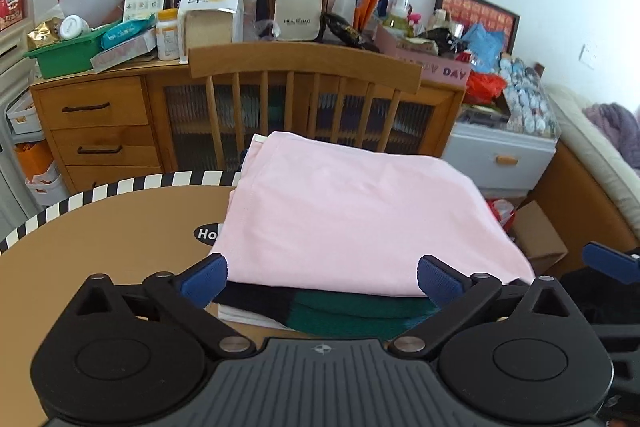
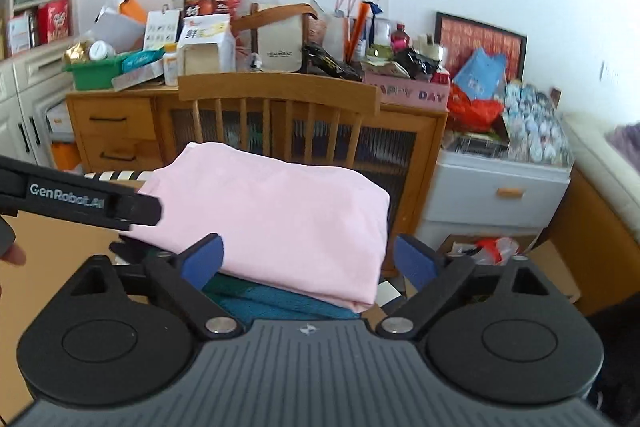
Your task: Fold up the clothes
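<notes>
A folded pink garment lies on top of a pile, over a folded dark navy and green garment, on the round brown table. My left gripper is open, its blue fingers either side of the pile's near edge, holding nothing. In the right wrist view the pink garment lies over a teal and green garment. My right gripper is open and empty at the pile's near right corner. The left gripper's black body crosses the left side of that view.
A wooden chair stands behind the table, with a cluttered wooden sideboard behind it. A white drawer unit and cardboard box stand at the right. The table has a striped edge.
</notes>
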Tool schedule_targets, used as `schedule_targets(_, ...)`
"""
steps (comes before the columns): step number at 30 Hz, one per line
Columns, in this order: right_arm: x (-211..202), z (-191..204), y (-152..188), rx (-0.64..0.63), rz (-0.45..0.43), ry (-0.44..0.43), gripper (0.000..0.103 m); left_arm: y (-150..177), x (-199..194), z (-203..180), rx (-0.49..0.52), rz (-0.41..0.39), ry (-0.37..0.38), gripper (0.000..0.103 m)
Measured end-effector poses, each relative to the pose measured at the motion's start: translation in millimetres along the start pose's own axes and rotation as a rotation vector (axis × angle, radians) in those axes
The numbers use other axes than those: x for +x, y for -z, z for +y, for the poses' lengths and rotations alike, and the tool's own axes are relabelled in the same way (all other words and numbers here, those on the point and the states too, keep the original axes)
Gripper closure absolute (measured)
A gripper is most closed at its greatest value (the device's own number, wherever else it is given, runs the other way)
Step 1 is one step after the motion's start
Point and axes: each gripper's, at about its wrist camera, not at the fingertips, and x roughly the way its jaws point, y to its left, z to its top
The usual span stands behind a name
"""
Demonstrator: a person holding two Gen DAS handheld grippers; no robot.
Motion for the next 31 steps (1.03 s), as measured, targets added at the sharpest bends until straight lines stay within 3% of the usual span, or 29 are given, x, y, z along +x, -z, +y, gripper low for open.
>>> schedule_targets(7,-21,7,-8,0.019,0.011,-0.019,0.001,10,-21,9,-0.046,0.029,0.011,0.001)
schedule_targets(15,-29,-2,-3,0.087,0.049,0.002,0.001,17,-48,10,0.042,-0.017,-0.016,0.001)
schedule_targets(31,-33,-5,3,0.126,0.082,-0.013,0.001,24,-51,7,0.031,0.007,0.007,0.001)
